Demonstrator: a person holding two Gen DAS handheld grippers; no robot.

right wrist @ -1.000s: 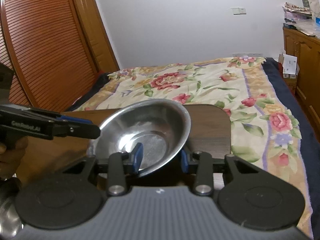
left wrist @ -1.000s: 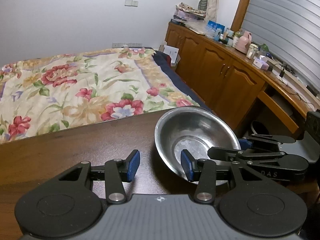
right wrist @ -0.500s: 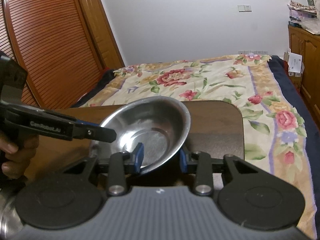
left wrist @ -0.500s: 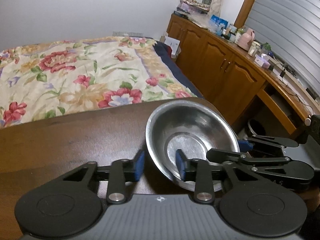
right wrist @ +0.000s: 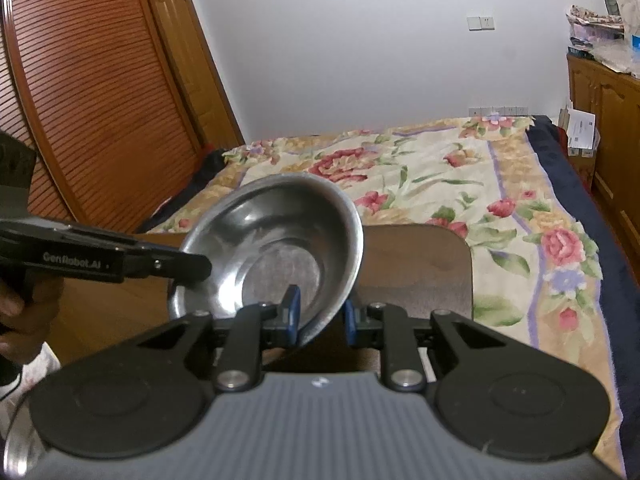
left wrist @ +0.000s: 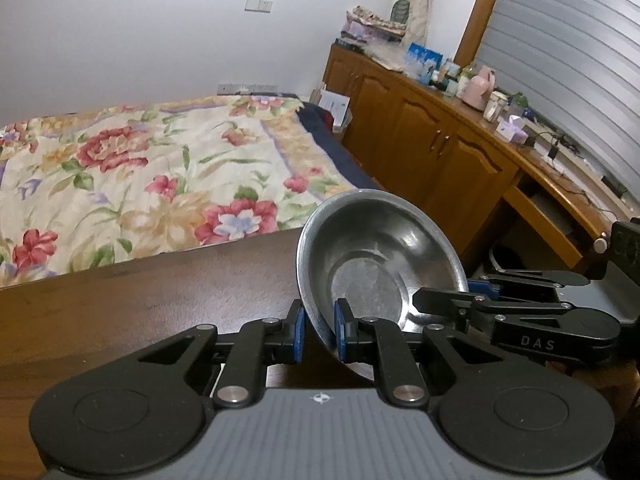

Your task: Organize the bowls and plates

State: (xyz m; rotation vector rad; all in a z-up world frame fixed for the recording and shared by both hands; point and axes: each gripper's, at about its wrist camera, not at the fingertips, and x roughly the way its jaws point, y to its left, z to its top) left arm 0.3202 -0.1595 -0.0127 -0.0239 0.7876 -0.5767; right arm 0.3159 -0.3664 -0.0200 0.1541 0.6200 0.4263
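One steel bowl point(left wrist: 376, 256), tilted above the wooden table point(left wrist: 140, 300), and two grippers on it: the left gripper point(left wrist: 319, 332) is clamped on the rim at the bowl's 7 o'clock, the right gripper point(right wrist: 319, 316) pinching the rim at 5 o'clock in its own view.
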